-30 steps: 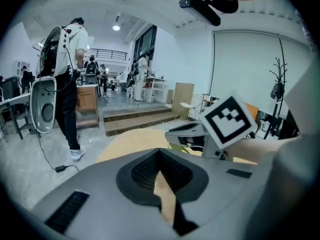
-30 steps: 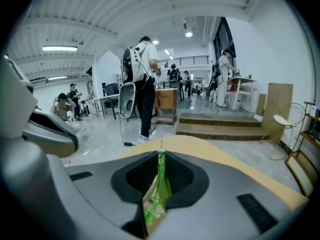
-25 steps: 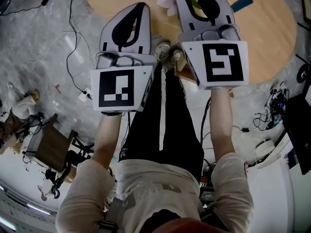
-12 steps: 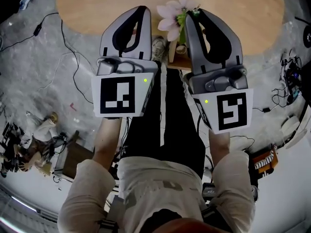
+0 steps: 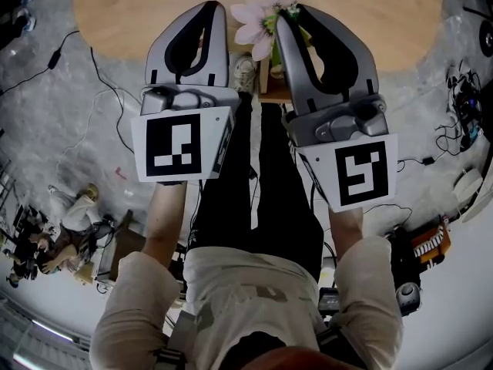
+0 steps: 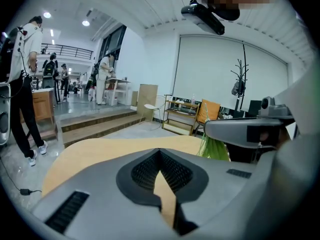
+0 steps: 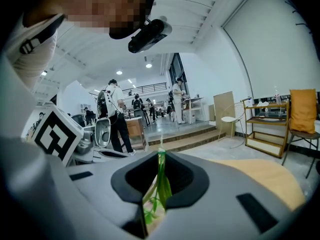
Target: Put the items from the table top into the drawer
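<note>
An artificial flower (image 5: pixel 258 20) with pale pink petals and a green stem stands up between my two grippers, over the near edge of the round wooden table (image 5: pixel 115 14). My right gripper (image 5: pixel 308 14) is shut on its green stem (image 7: pixel 161 184), which shows between the pads with leaves below. In the left gripper view those leaves (image 6: pixel 216 149) hang beside the right gripper's body. My left gripper (image 5: pixel 202 10) is held level next to it. Its jaws are shut, with only the table top showing through the slit (image 6: pixel 160 154). A small wooden part (image 5: pixel 273 83) sits under the table edge; I cannot tell what it is.
Cables (image 5: pixel 92 60) trail over the grey floor on the left, and more cables and gear (image 5: pixel 462 106) lie on the right. Clutter (image 5: pixel 46 237) sits at lower left. People (image 7: pixel 112 114) stand by steps in the background, and a shelf with a chair (image 6: pixel 200 116) stands beyond the table.
My right gripper has drawn back toward my body with the flower and rolled a little. My left gripper has shifted left. More of the table's near edge now shows.
</note>
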Available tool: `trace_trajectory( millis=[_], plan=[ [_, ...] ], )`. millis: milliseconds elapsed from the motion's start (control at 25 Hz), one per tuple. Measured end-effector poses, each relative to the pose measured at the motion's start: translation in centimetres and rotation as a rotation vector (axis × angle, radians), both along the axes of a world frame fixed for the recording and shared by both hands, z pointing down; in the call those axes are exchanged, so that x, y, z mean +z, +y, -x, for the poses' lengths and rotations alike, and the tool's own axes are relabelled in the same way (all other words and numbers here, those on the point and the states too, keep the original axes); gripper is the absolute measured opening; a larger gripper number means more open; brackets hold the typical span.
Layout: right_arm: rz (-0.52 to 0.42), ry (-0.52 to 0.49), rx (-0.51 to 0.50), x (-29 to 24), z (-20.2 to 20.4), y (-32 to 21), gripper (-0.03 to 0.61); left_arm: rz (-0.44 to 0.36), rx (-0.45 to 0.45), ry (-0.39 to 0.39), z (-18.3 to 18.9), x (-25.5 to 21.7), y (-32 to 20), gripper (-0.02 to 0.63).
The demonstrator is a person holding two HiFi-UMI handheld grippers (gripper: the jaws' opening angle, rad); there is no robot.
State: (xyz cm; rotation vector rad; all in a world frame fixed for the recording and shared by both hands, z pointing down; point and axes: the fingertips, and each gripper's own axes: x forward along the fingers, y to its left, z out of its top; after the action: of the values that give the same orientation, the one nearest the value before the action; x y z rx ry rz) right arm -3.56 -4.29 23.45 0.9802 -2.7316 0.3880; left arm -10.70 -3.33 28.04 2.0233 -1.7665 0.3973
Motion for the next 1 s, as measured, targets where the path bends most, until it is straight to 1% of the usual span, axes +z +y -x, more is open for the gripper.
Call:
trace_trajectory(
  millis=[120,200,240,320,440,520,640,720,760,840,920,1000],
  plan=[
    [-0.014,0.049,-0.035,0.8,-0.1,0.6,0.051,0.012,0.007,-0.010,0.1,0.3,0.1,0.008],
    [-0.024,0.123,-0.088,2.1,-0.4,1.7,0.051,0.022,0.016,-0.016,0.0,0.4,0.3,0.008],
    [-0.022,0.179,-0.124,3.2,-0.7,2.6,0.051,0.028,0.025,-0.016,-0.2,0.5,0.4,0.008],
    [-0.011,0.320,-0.223,6.0,-1.8,4.9,0.051,0.036,0.045,-0.016,-0.8,0.7,0.3,0.008],
    [-0.022,0.523,-0.383,11.0,-4.0,8.6,0.051,0.041,0.077,-0.019,-2.0,0.8,0.0,0.008],
    [-0.028,0.681,-0.489,15.4,-6.6,11.4,0.051,0.046,0.100,-0.022,-3.0,0.8,0.0,0.008],
    [-0.069,0.969,-0.666,23.2,-11.2,14.6,0.051,0.051,0.129,-0.027,-4.2,1.1,0.0,0.008],
    [-0.073,1.116,-0.774,28.1,-13.8,16.0,0.051,0.055,0.143,-0.033,-4.5,1.5,0.0,0.008],
    [-0.052,1.161,-0.813,30.2,-14.8,16.6,0.051,0.058,0.149,-0.037,-4.6,1.6,0.0,0.008],
    [0.020,1.209,-0.852,33.6,-16.2,17.4,0.051,0.063,0.160,-0.046,-4.6,1.7,0.2,0.008],
    [0.093,1.242,-0.863,36.1,-17.3,17.9,0.051,0.069,0.169,-0.052,-4.6,1.7,0.4,0.008],
    [0.135,1.266,-0.867,37.4,-17.9,17.9,0.051,0.071,0.175,-0.056,-4.6,1.8,0.4,0.008]
  ],
)
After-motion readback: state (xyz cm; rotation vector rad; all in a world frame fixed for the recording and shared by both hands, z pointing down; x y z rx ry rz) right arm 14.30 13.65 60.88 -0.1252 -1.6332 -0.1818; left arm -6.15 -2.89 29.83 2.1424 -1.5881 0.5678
